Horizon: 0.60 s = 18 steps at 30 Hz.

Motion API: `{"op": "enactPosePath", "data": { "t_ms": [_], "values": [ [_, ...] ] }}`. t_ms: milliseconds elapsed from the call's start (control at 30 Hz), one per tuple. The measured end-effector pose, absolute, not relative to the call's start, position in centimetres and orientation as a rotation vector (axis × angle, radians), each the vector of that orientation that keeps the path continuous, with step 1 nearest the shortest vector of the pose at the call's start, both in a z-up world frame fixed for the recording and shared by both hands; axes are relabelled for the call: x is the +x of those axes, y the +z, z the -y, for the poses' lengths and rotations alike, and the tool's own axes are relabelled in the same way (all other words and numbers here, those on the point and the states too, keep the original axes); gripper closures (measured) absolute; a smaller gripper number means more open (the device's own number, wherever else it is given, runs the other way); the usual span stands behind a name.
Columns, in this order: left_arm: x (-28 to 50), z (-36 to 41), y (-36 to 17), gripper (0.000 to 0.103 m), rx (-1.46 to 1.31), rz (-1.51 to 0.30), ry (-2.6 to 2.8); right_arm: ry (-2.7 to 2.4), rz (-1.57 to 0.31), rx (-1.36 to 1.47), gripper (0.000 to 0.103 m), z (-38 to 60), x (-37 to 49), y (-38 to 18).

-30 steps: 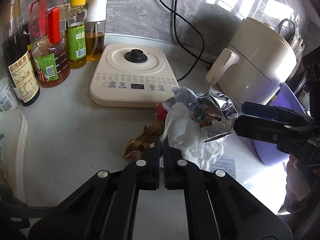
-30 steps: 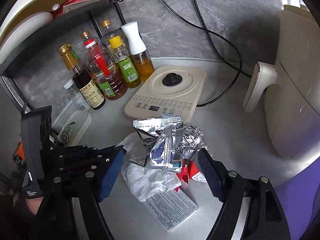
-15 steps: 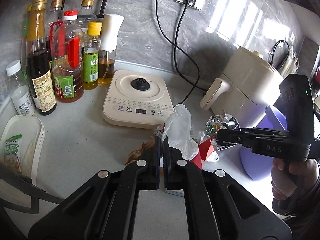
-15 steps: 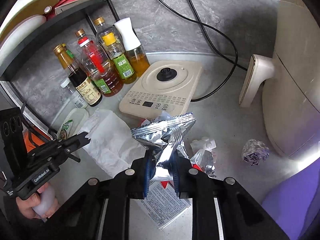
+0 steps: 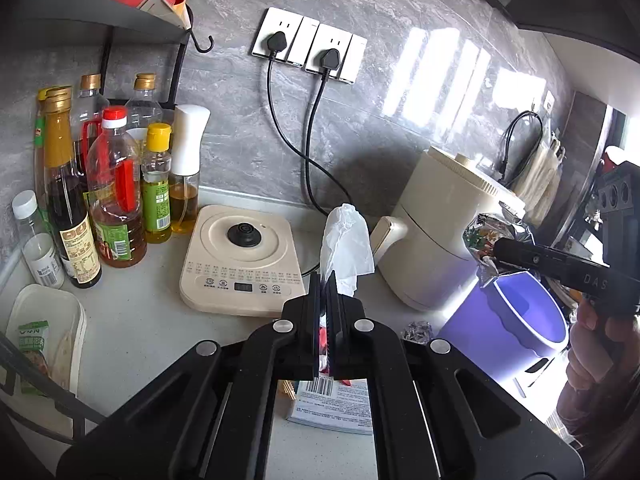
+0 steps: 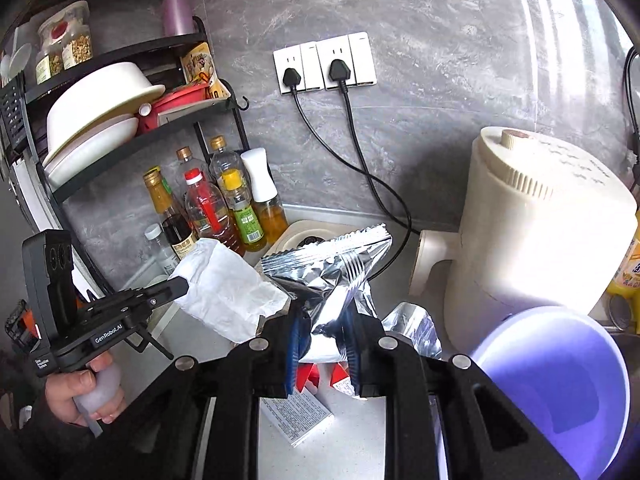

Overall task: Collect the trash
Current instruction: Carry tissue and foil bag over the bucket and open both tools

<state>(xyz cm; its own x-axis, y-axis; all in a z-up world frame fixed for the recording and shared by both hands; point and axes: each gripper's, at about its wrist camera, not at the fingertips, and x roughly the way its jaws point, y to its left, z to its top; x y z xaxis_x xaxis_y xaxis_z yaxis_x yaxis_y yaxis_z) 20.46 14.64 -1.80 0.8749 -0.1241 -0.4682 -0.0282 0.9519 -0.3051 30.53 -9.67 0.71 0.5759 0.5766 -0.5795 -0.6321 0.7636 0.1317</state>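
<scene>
My left gripper [image 5: 326, 294] is shut on a crumpled white tissue [image 5: 346, 236], which stands up above the jaws, off the counter. In the right wrist view the same left gripper [image 6: 182, 286] and tissue [image 6: 224, 292] hang at the left. My right gripper [image 6: 322, 320] is shut on a silver foil snack bag [image 6: 336, 268], also lifted; the left wrist view shows that bag [image 5: 486, 236] above a purple bin [image 5: 520, 316]. The bin [image 6: 560, 380] sits low on the right. On the counter lie a printed leaflet [image 6: 296, 412], a red wrapper [image 6: 316, 374] and a foil ball [image 5: 416, 330].
A cream cooker base [image 5: 240, 260] sits mid-counter with oil and sauce bottles [image 5: 116, 200] to its left. A cream air fryer [image 6: 532, 232] stands at the right, its cables running up to wall sockets [image 5: 308, 46]. A white tray [image 5: 44, 320] lies far left under a dish rack [image 6: 104, 120].
The right jaws closed on the foil bag and lifted it off the counter. The left gripper rose with the tissue. Both views now take in the wall sockets.
</scene>
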Motion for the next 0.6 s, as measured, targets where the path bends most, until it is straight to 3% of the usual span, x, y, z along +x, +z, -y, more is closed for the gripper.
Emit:
{"op": "enactPosePath", "data": {
  "t_ms": [600],
  "values": [
    [25.8,-7.5,4.0,0.100,-0.174,-0.444,-0.334,0.396,-0.589,0.033,0.078,20.3,31.2,2.5]
  ]
}}
